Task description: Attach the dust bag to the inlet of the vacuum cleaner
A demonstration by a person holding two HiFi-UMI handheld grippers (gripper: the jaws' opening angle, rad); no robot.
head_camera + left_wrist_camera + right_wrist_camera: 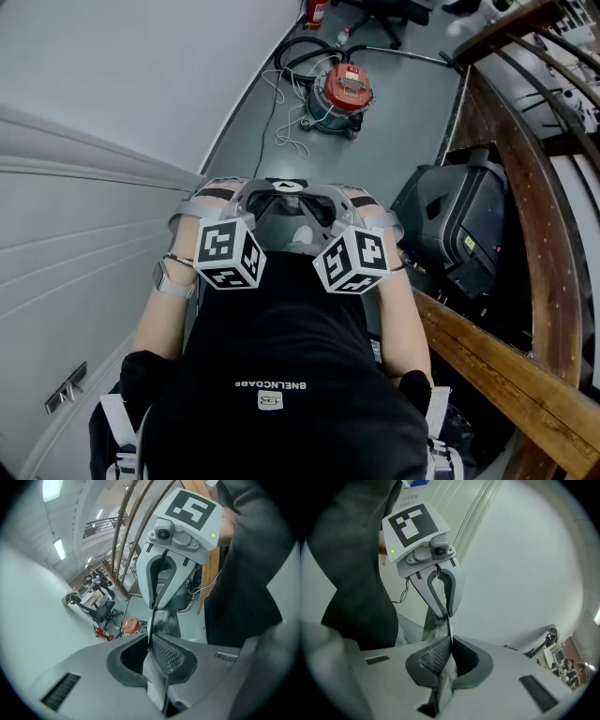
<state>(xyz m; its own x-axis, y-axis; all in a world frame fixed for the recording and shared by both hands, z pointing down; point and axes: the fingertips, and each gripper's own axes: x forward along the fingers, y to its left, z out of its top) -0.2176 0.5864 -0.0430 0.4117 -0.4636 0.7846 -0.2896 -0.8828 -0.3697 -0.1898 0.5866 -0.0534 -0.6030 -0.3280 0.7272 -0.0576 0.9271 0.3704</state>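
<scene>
I hold both grippers at chest height, pointed at each other. A thin grey dust bag hangs between them. My left gripper is shut on its edge, and the bag sags below the facing right gripper. My right gripper is likewise shut on the bag, under the facing left gripper. In the head view the left gripper and right gripper nearly meet. The red-topped vacuum cleaner stands on the floor well ahead; its inlet cannot be made out.
A pale wall runs along my left and a curved wooden railing along my right. A black case stands by the railing. A hose and white cord lie beside the vacuum. A fire extinguisher and an office chair stand beyond it.
</scene>
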